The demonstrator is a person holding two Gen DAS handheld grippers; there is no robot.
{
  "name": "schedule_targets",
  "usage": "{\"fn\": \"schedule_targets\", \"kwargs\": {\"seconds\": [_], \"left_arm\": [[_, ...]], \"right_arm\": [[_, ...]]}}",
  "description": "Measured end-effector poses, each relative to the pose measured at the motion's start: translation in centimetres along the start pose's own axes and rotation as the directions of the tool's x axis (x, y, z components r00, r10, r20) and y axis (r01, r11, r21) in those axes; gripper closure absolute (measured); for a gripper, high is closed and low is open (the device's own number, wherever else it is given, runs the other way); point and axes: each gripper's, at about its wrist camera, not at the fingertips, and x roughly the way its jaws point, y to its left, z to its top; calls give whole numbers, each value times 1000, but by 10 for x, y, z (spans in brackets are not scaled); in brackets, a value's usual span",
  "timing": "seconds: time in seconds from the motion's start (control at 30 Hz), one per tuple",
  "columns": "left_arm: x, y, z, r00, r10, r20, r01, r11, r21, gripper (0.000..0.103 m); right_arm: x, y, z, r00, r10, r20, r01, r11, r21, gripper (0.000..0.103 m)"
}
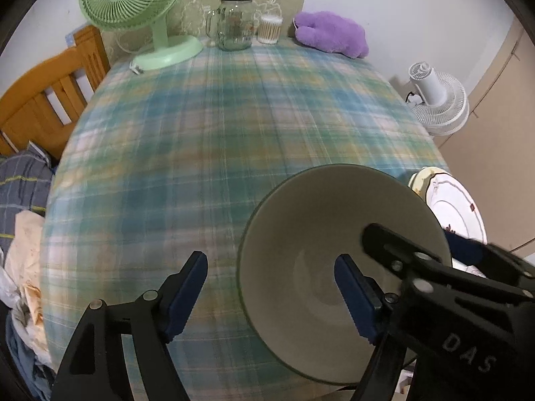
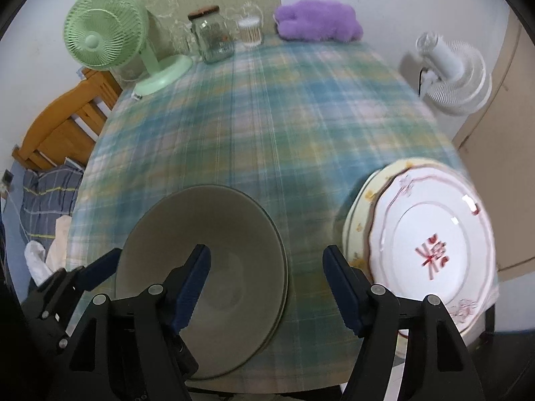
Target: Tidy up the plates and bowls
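A pale green bowl [image 1: 321, 234] stands near the front edge of the plaid-covered table [image 1: 217, 133]; in the right wrist view the bowl [image 2: 207, 234] shows a second rim under it, like nested bowls. My left gripper [image 1: 271, 297] is open, its right finger over the bowl's inside, its left finger outside. My right gripper [image 2: 267, 287] is open, its left finger over the bowl, empty. A white plate with a red character [image 2: 431, 244] lies on a yellowish plate [image 2: 359, 220] at the table's front right. The right gripper also shows in the left wrist view [image 1: 434, 267].
A green fan [image 1: 140, 10], a glass jar [image 1: 234, 23], a cotton-swab tub [image 1: 269, 28] and a purple plush [image 1: 331, 33] line the table's far edge. A white fan [image 1: 434, 100] stands right of the table. A wooden bed frame [image 1: 43, 100] with bedding is left.
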Motion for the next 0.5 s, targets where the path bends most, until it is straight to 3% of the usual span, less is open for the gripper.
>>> {"fn": "schedule_targets", "kwargs": {"seconds": [0.27,0.5], "left_arm": [[17,-3,3,999,6,-42,-7,1000,-25,23],[31,-3,0,995,10,-97,-14,999,-46,23]], "right_arm": [[29,-6,7,994,81,-72,-79,996,33,32],[48,-4,8,983,122,-135,-120,993,21,52]]}}
